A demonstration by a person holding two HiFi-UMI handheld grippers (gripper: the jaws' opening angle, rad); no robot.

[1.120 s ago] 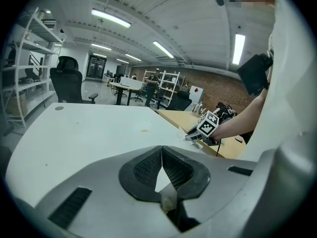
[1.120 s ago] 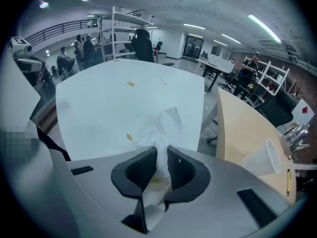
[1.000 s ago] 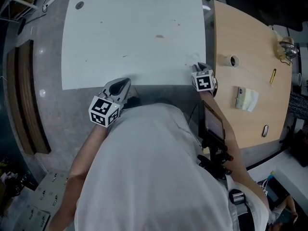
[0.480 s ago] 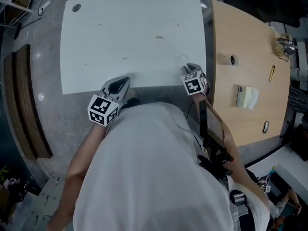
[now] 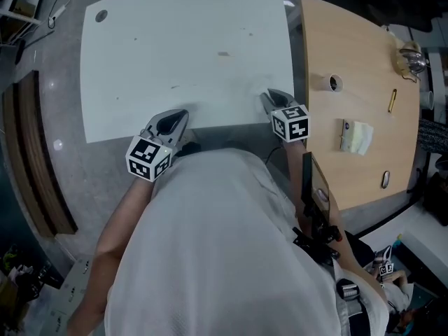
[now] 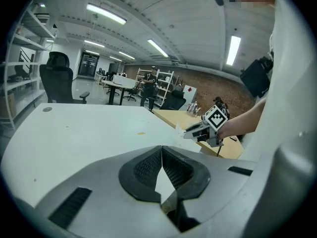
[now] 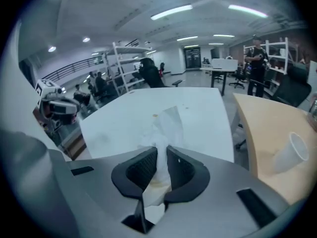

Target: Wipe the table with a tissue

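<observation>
The white table (image 5: 182,47) carries a small brown stain (image 5: 223,54) near its middle. My right gripper (image 5: 267,95) hovers over the near right corner, shut on a crumpled white tissue (image 7: 166,125). Its jaws (image 7: 162,150) have just been closing a little, with the tissue pinched between the pads and sticking out ahead of them. In the left gripper view, that gripper (image 6: 192,134) shows with the tissue (image 6: 179,131) at its tip. My left gripper (image 5: 179,115) rests at the near edge, left of my body, shut with nothing in it (image 6: 162,148).
A wooden table (image 5: 350,159) adjoins on the right, carrying a tape roll (image 5: 331,83), a tissue pack (image 5: 355,138), a yellow pen (image 5: 393,100) and a paper cup (image 7: 290,152). The white table has a round hole (image 5: 101,16) at its far left corner.
My right gripper has lifted off the table's near right corner with the tissue and turned its tips leftward. The left gripper has stayed put.
</observation>
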